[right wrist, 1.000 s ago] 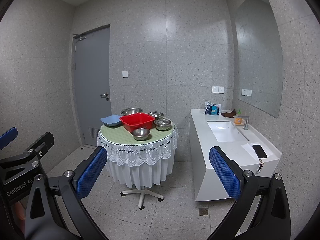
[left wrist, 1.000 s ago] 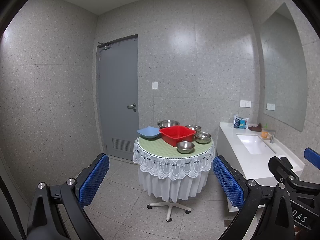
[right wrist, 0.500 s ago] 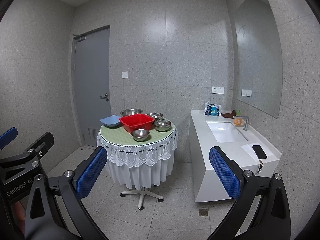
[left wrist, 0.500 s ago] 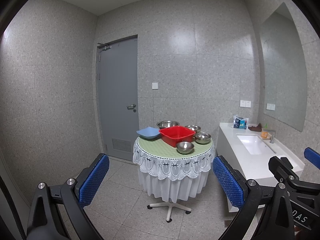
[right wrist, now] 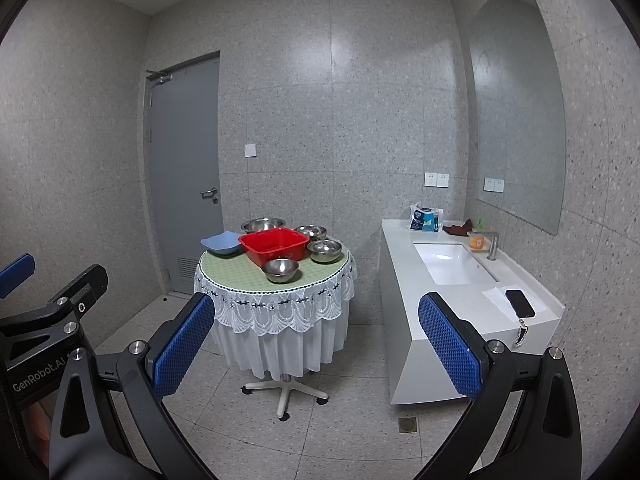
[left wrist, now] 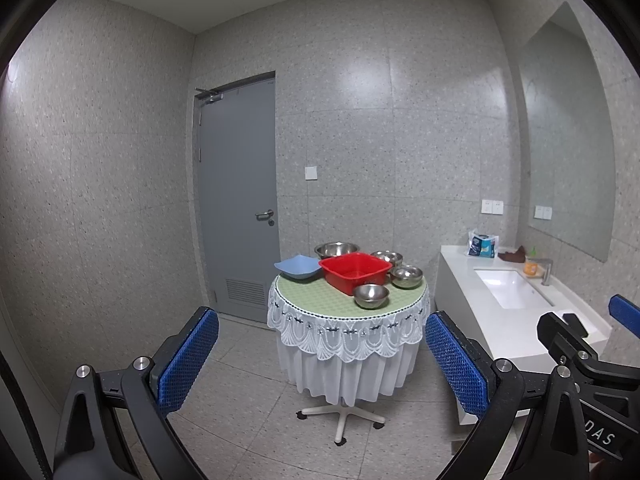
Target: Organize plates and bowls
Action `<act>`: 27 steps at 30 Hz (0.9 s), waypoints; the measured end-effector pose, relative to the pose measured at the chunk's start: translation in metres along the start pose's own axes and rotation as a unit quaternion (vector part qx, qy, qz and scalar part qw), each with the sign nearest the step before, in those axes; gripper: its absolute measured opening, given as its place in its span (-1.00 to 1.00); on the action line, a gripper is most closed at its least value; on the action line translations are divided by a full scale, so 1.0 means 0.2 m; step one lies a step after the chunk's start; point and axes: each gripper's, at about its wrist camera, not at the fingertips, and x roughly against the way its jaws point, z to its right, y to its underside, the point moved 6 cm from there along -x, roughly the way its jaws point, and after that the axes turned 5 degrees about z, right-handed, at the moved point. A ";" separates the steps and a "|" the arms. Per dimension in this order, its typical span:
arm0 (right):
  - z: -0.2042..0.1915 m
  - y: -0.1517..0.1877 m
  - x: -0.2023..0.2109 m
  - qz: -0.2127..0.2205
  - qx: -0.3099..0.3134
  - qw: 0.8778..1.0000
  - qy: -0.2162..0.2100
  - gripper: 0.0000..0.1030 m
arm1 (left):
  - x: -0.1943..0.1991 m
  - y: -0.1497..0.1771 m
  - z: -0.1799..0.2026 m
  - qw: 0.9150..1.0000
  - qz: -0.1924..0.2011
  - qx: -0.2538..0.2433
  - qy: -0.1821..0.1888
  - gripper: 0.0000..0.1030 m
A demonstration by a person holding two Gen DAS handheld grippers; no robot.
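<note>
Jaws of both the left gripper (left wrist: 322, 354) and the right gripper (right wrist: 316, 334) stand wide apart and hold nothing, well short of the round lace-skirted worktop (left wrist: 320, 300), with bare speckled floor between. On it, a red rectangular plastic basin (left wrist: 355, 272) sits centrally; a pale blue plastic bowl (left wrist: 298, 267) lies at 9 o'clock, touching it. 4 shiny steel bowls ring it: at 11 (left wrist: 337, 249), 1 (left wrist: 386, 257), 3 (left wrist: 406, 276) and 5 o'clock (left wrist: 371, 295). A white sink counter (right wrist: 448, 304) flanks the right side; a grey door (right wrist: 186, 168) stands behind left.
</note>
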 end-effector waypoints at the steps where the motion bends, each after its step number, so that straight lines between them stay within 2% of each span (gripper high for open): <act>1: 0.00 0.00 0.00 0.000 0.000 1.000 0.000 1.00 | 0.00 0.00 0.00 1.000 0.000 0.000 0.000 0.99; 27: 0.03 -0.02 -0.05 -0.004 -0.003 1.000 -0.004 1.00 | -0.06 0.01 0.04 1.000 -0.004 -0.004 -0.005 0.99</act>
